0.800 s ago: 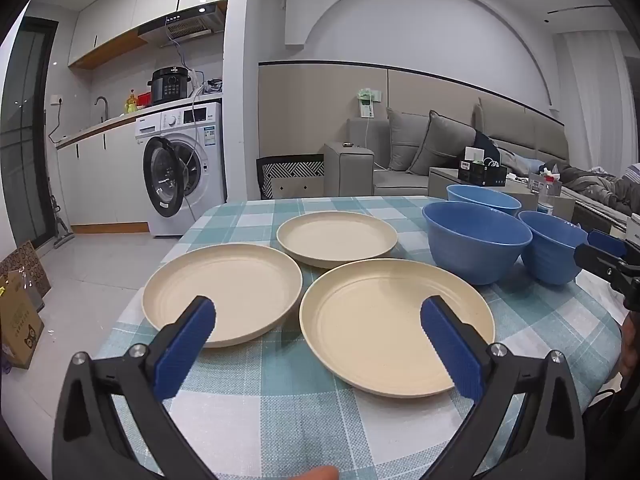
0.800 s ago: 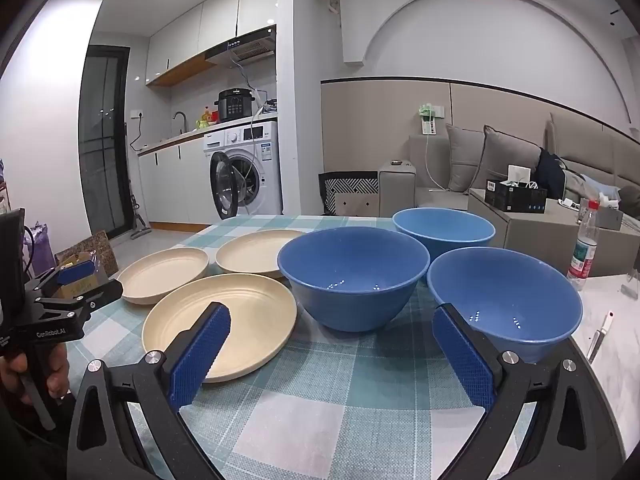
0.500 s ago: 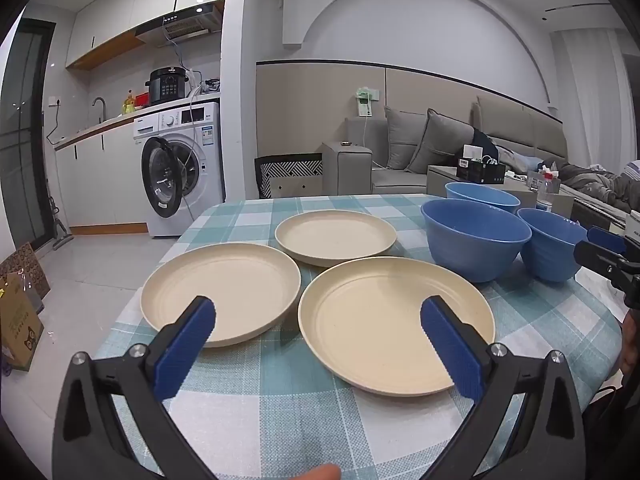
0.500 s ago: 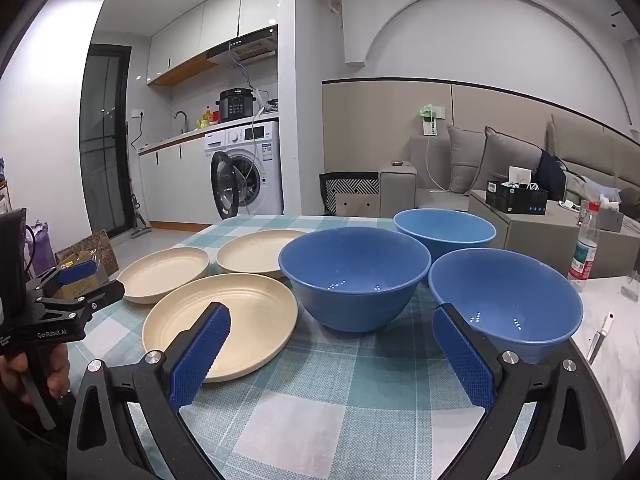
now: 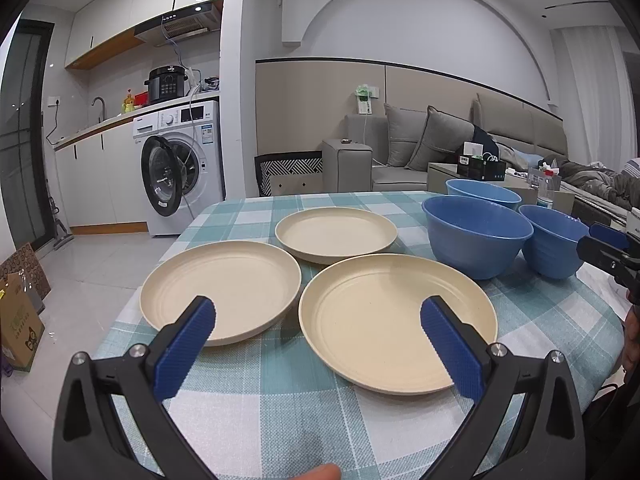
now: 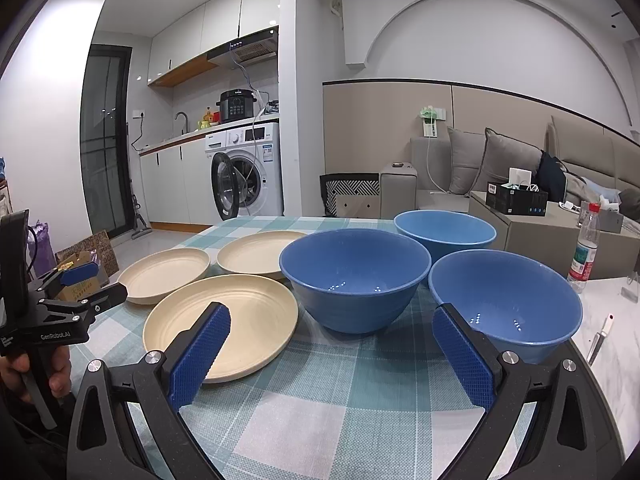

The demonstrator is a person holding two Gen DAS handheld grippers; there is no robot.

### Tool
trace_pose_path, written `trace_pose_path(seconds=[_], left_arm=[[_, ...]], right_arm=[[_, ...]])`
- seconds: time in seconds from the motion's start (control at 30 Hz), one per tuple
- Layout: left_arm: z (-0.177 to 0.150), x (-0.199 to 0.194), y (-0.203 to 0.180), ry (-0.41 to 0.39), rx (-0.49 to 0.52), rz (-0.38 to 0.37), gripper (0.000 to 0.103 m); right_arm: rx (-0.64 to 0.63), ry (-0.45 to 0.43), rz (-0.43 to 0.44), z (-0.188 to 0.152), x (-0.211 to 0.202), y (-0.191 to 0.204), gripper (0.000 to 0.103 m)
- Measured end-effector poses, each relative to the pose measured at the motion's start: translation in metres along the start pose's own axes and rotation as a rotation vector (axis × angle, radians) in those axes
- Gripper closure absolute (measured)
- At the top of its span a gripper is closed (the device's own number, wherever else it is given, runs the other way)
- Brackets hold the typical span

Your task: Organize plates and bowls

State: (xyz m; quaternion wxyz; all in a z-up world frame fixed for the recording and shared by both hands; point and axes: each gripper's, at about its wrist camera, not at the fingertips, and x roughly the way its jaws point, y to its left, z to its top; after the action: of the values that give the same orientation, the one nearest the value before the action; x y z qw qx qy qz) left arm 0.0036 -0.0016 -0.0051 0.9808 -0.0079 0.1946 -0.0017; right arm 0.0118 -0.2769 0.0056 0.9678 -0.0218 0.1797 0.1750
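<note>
Progress: nothing stacked | plates (image 5: 398, 320) and bowls (image 6: 354, 276) lying separate ahead of my jaws | both jaws gaping wide, holding nothing

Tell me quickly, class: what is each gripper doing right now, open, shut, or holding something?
Left gripper: open, holding nothing, above the plates.
Right gripper: open, holding nothing, in front of the bowls.
</note>
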Motion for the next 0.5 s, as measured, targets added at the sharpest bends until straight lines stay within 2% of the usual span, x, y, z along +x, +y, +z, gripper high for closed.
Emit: trace_pose_path(seconds=[0.5], left_arm=[[-0.0027, 0.0010, 0.0006, 0.002, -0.002, 0.004, 0.000]], right_arm=[[-0.005, -0.002, 0.000, -0.0028, -0.0003, 0.0010, 0.000]])
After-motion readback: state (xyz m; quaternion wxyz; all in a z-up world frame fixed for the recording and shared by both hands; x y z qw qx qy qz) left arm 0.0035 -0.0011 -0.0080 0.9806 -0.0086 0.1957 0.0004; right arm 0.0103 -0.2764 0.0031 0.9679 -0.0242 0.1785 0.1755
